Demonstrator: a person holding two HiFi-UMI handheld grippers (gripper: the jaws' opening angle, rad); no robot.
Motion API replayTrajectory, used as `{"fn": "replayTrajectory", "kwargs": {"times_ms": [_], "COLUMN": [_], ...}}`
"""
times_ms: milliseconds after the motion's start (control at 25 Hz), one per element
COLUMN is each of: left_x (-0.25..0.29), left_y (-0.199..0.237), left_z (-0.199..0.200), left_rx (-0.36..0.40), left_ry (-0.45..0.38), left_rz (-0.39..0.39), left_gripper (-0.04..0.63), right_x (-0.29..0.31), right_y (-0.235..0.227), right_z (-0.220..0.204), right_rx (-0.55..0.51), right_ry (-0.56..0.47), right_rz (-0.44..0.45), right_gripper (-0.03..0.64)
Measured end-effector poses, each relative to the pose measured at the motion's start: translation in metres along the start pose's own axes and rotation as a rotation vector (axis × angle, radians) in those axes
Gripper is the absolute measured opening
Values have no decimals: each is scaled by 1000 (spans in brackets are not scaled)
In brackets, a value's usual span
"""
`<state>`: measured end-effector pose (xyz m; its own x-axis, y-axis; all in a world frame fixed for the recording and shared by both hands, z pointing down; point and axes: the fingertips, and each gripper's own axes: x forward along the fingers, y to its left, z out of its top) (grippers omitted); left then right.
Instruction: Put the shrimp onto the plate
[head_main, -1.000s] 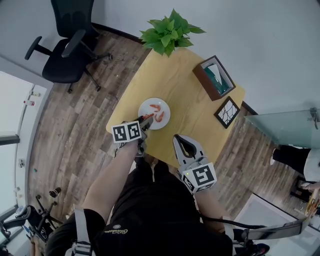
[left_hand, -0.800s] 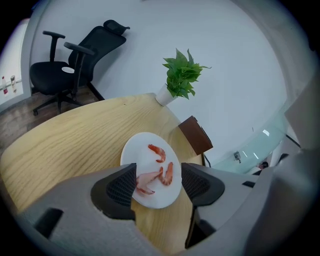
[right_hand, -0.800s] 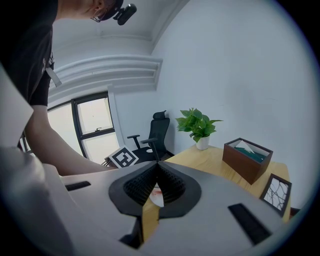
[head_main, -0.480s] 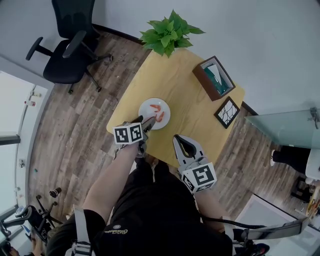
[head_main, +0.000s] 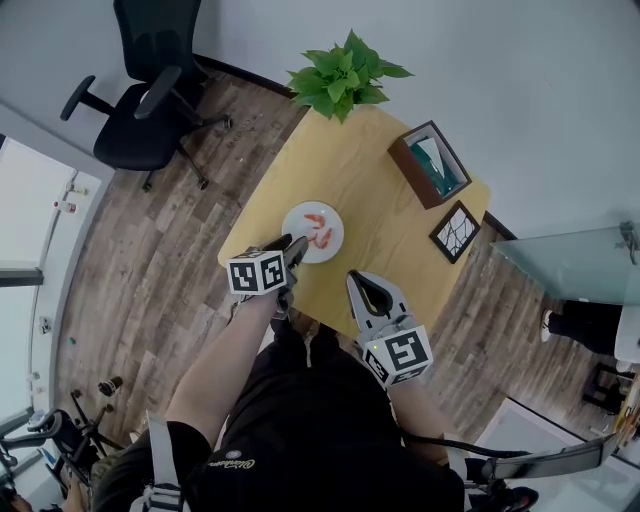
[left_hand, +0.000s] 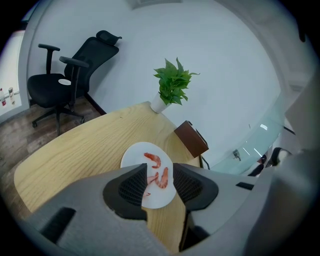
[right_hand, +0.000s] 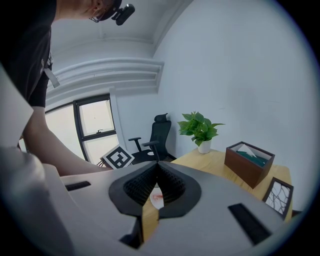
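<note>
I'm hovering my left tool (head_main: 290, 246) with its jaws apart and empty; they have just been closing a little, with nothing between them. The shrimp (left_hand: 163, 178) are lying on the plate (left_hand: 133, 156), just ahead of its tips, on the table (head_main: 370, 190). My right tool (head_main: 369, 289) is waiting with jaws together, off to the side. I'm judging the placing done. Next I'm needing only a clean pull back, staying clear of the rim.
</note>
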<state>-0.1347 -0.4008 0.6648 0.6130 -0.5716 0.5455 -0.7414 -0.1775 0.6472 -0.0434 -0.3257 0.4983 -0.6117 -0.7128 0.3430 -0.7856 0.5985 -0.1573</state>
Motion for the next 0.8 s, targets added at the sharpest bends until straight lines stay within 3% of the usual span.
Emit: {"fn": "replayTrajectory", "kwargs": {"times_ms": [200,360,520,800], "left_x": [-15,-31,-47,-84], "left_y": [-11,-22,-37,-70], "left_z": [6,12,16,29], "left_rx": [69,138,217,248], "left_ry": [-21,-58,-95,-204], "left_rz": [-6,-12,-20,-57], "left_gripper": [67,18,3,2], "right_x": [-1,-1,-4,-8], "right_y": [3,6,6,10], "right_z": [6,10,15,25], "right_rx": [-5,-12,-16,-35], "right_ry": [-14,-26,-38,-63], "right_rz": [6,12,11,25], "right_gripper": [3,3,4,4]}}
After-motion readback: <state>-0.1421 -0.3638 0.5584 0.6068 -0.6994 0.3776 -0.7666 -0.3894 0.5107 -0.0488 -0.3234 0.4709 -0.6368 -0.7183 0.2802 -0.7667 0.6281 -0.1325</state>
